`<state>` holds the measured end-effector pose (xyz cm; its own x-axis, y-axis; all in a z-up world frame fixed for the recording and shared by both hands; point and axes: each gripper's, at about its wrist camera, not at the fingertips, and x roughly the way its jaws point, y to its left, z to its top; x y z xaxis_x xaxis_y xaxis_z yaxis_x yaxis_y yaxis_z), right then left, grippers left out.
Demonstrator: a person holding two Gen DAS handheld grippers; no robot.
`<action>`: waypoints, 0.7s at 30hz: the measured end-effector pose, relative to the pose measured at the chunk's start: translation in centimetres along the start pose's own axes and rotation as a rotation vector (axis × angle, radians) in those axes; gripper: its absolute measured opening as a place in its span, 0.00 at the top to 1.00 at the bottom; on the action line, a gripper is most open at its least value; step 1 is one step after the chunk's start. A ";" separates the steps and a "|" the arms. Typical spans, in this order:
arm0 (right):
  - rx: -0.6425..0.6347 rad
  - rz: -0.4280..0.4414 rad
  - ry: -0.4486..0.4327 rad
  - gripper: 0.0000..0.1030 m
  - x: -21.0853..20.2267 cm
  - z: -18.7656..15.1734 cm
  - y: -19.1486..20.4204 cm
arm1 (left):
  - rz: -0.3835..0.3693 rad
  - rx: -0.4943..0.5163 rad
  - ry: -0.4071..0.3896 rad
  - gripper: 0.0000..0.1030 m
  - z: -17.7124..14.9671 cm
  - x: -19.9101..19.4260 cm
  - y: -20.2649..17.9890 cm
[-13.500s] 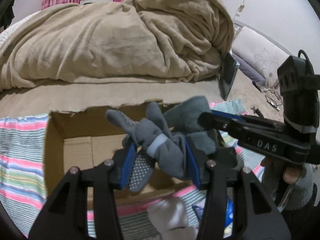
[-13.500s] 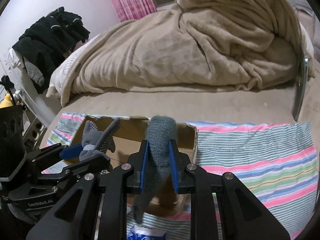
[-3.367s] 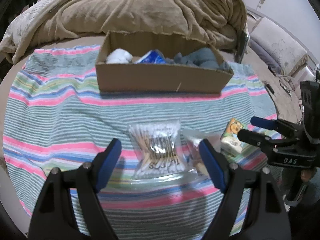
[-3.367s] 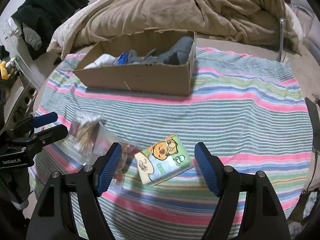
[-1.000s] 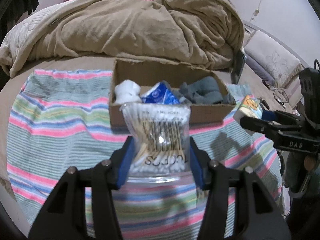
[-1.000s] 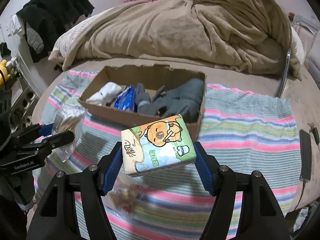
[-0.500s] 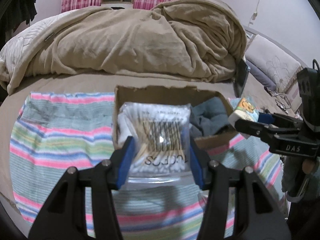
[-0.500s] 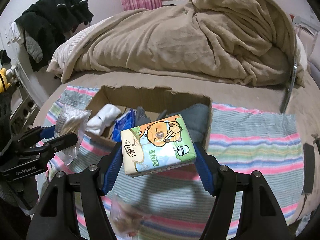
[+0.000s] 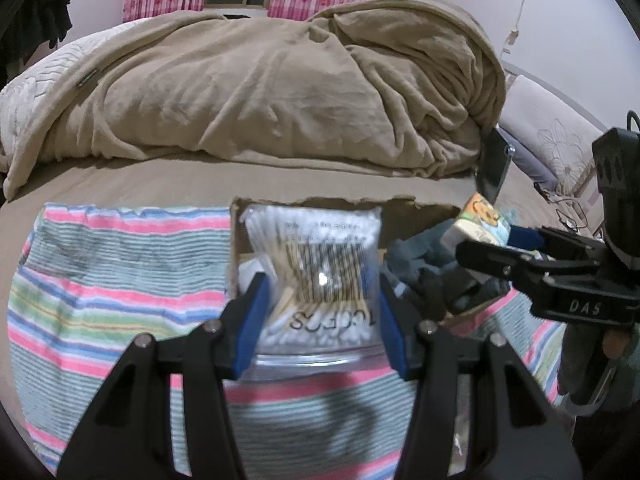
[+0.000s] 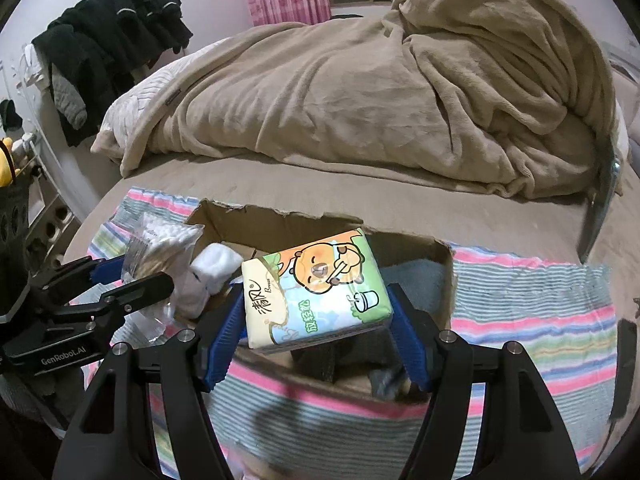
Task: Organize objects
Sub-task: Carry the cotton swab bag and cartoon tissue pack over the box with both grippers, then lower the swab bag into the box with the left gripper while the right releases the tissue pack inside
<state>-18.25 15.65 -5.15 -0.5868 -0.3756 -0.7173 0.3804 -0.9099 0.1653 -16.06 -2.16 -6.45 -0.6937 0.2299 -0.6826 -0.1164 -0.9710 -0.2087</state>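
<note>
My left gripper is shut on a clear bag of cotton swabs, held above the left end of the cardboard box. My right gripper is shut on a tissue pack printed with a cartoon bear, held over the middle of the box. The same pack shows at the right of the left wrist view, and the swab bag at the left of the right wrist view. Inside the box lie white socks and grey gloves.
The box stands on a striped cloth spread over a bed. A heaped beige blanket lies behind it. A dark phone stands propped at the far right. Black clothes hang at the left wall.
Both grippers have carried their loads forward, from in front of the box to above it. The box now sits lower and closer in both views. Neither grip has altered.
</note>
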 end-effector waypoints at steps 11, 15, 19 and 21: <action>0.007 0.011 0.021 0.30 2.9 0.7 -0.6 | -0.007 0.001 0.020 0.49 1.3 3.0 0.1; 0.010 0.015 0.029 0.30 3.8 0.9 -0.8 | -0.007 -0.001 0.040 0.49 1.2 4.1 0.3; 0.014 0.016 0.041 0.30 4.8 0.6 -1.0 | -0.010 0.003 0.064 0.49 0.9 5.2 0.2; 0.018 0.016 0.050 0.30 5.4 0.4 -1.2 | -0.013 0.003 0.080 0.49 0.8 5.6 0.2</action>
<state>-22.17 14.64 -8.96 -0.5443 -0.3815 -0.7471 0.3765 -0.9070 0.1889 -20.54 -1.13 -9.80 -0.6335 0.2468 -0.7334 -0.1275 -0.9681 -0.2156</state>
